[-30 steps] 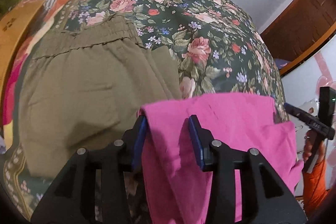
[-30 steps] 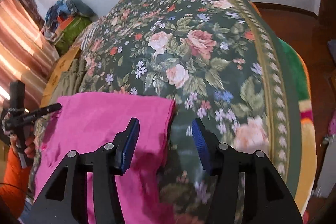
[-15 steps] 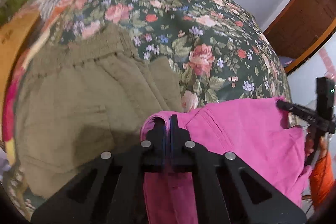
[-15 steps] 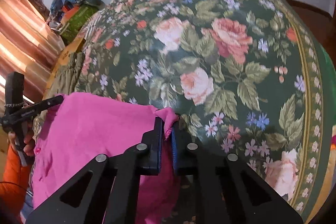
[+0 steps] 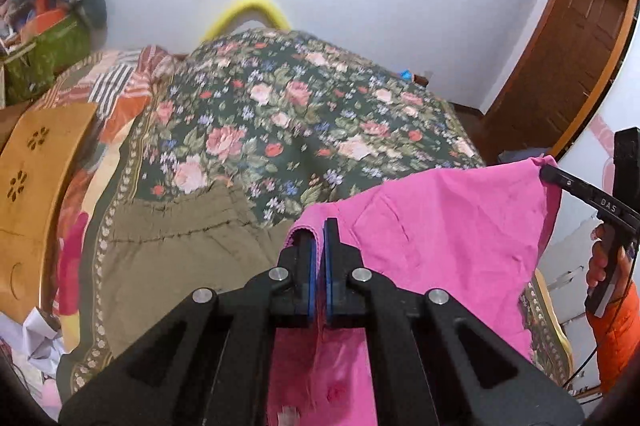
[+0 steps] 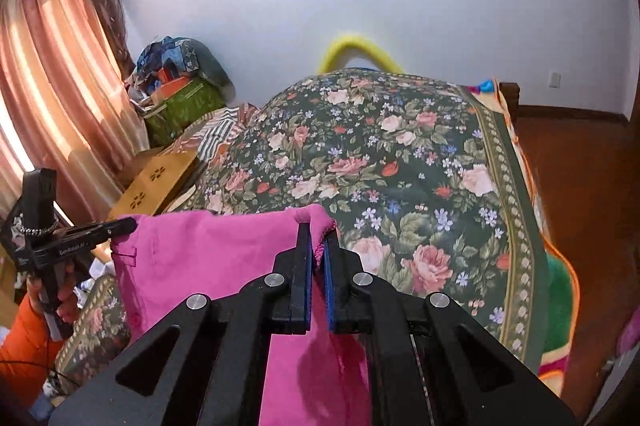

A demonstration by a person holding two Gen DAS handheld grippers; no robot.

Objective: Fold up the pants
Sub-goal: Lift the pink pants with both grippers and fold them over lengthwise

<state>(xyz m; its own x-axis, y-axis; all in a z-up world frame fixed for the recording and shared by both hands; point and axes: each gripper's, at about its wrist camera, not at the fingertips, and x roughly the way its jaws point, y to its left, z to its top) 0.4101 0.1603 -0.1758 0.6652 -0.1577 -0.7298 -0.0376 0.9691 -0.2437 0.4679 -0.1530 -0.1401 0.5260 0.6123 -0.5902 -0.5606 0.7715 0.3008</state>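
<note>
The pink pants (image 5: 448, 238) hang stretched in the air between my two grippers, above the near end of the bed. My left gripper (image 5: 319, 226) is shut on the pants' left top corner. My right gripper (image 6: 317, 230) is shut on the right top corner; the pink pants (image 6: 208, 266) spread to its left. In the left wrist view the right gripper (image 5: 548, 172) shows at the far right holding the cloth edge. In the right wrist view the left gripper (image 6: 128, 224) shows at the left doing the same. The lower part of the pants hangs out of sight.
Olive-brown pants (image 5: 168, 262) lie flat on the bed's left side. The floral bedspread (image 6: 400, 162) covers the bed. A wooden board (image 5: 36, 178) and a green box (image 6: 180, 110) stand left of the bed. A door (image 5: 568, 66) is at the right.
Both grippers closed on the pants' top corners, then lifted the pink pants off the bed. The views tilted up toward the wall.
</note>
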